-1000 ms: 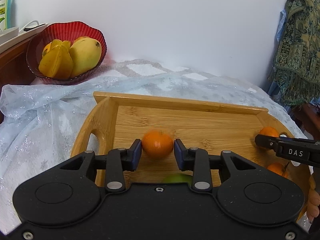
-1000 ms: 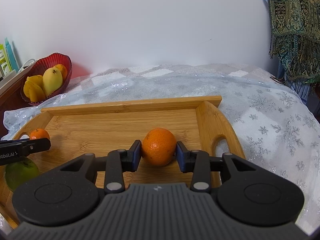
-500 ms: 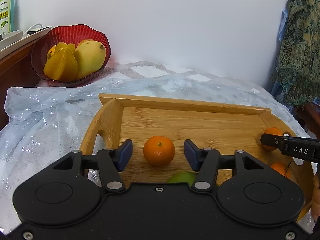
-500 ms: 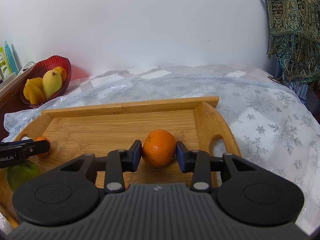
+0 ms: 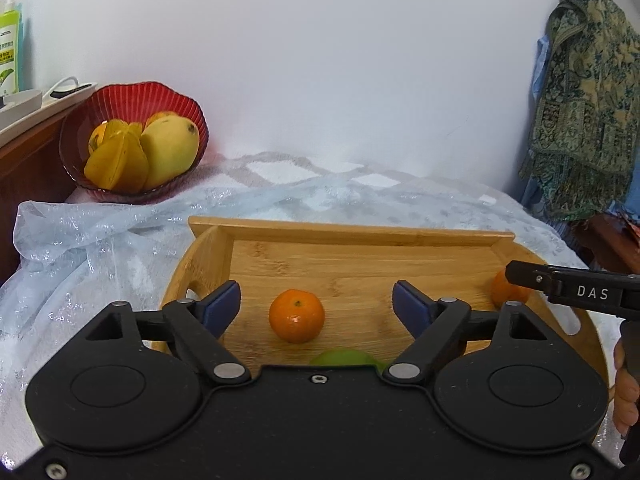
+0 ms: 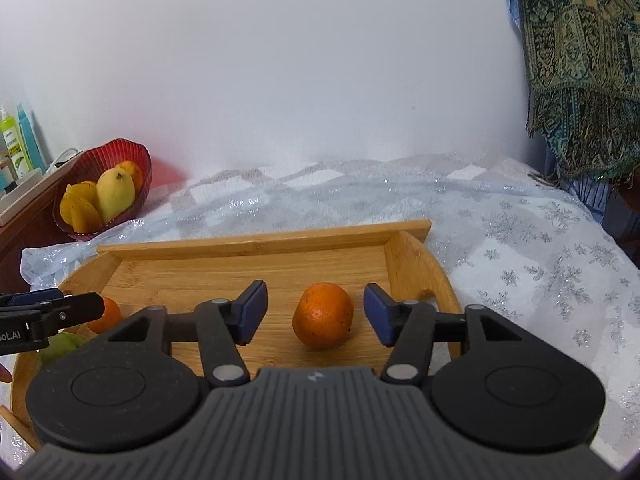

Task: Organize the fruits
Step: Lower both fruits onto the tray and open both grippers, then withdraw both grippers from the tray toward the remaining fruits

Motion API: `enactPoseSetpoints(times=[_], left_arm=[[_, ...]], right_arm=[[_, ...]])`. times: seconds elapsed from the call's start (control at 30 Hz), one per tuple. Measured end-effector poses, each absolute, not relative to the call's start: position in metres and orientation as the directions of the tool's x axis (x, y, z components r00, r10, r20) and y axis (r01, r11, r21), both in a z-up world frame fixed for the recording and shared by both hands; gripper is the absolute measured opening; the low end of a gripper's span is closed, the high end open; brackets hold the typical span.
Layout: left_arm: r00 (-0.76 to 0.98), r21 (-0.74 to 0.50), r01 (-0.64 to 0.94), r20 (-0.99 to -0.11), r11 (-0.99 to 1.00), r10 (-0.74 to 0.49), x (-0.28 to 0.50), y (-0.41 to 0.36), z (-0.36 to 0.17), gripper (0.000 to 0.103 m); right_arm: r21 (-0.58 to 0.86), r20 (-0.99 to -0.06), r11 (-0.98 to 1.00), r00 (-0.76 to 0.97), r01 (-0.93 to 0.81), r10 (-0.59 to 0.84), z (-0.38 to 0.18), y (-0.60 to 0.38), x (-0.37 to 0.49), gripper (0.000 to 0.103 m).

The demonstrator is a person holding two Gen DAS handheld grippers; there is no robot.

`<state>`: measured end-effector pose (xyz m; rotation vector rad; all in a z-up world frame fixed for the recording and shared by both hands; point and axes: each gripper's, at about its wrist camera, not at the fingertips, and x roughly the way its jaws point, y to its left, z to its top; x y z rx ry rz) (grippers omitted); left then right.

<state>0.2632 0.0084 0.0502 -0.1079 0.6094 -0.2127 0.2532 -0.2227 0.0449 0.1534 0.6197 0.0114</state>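
A bamboo tray (image 5: 360, 236) (image 6: 260, 240) lies on the cloth-covered table. My left gripper (image 5: 316, 306) is open, with a small tangerine (image 5: 296, 315) resting on the tray between its jaws, untouched. A green fruit (image 5: 346, 358) lies just below it, mostly hidden. My right gripper (image 6: 314, 312) is open around a larger orange (image 6: 323, 315) that sits on the tray near its right handle. In the right wrist view the tangerine (image 6: 106, 314) and the green fruit (image 6: 60, 346) show at the left, behind the left gripper's finger.
A red bowl (image 5: 132, 92) (image 6: 108, 152) with a mango, starfruit and an orange stands at the back left by a wooden shelf. A patterned cloth (image 5: 588, 100) hangs at the right. The right gripper's finger (image 5: 568, 286) crosses the tray's right end.
Both grippers have opened. The left let go of the tangerine and the right let go of the orange; both fruits now rest on the tray. Both grippers have drawn back a little.
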Motion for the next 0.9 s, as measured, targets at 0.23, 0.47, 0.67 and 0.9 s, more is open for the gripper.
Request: enactPoseSetpoints(times=[0.23, 0.47, 0.67, 0.9], left_arm=[[0.822, -0.169, 0.164, -0.521, 0.972, -0.229, 0.245, 0.014, 0.060, 0.088], [0.842, -0.154, 0.166, -0.492, 0.974, -0.221, 0.215, 0.026, 0.066, 0.092], [0.858, -0.146, 0.178, -0.461, 0.973, -0.227, 0.188, 0.028, 0.073, 0.095], [0.875, -0.101, 0.211, -0.425, 0.972, -0.234, 0.149, 0.024, 0.071, 0.097]], right_arm=[[0.153, -0.542, 0.988, 0.839, 0.029, 0.059, 0.055, -0.220, 0.237, 0.077], [0.153, -0.500, 0.988, 0.864, 0.021, 0.060, 0.065, -0.214, 0.207, 0.085], [0.124, -0.455, 0.992, 0.889, -0.002, 0.059, 0.071, -0.203, 0.174, 0.090], [0.129, -0.425, 0.992, 0.904, 0.008, 0.047, 0.061, -0.203, 0.133, 0.093]])
